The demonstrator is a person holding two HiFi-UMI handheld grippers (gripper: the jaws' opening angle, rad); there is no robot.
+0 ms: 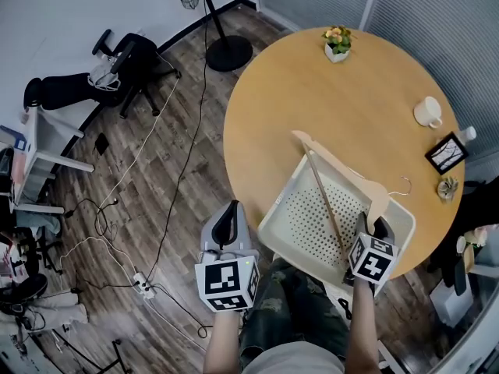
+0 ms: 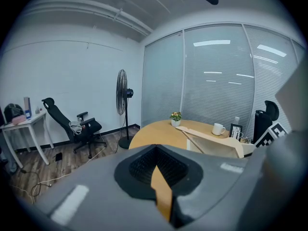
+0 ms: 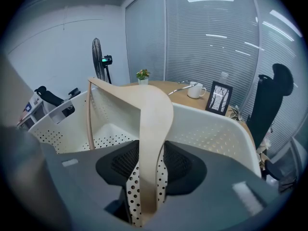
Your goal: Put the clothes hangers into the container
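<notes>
A light wooden clothes hanger lies tilted across the white perforated basket on the round wooden table. Its far tip pokes over the basket's back rim and its metal hook hangs over the right rim. My right gripper is at the basket's near right corner. In the right gripper view the hanger's arm runs between the jaws of that gripper, and basket shows in a gap on each side, so it is open. My left gripper hangs shut beside the table, empty.
A potted flower, a white mug, a photo frame and a small plant stand along the table's far and right edge. On the floor to the left are a fan base, an office chair and loose cables.
</notes>
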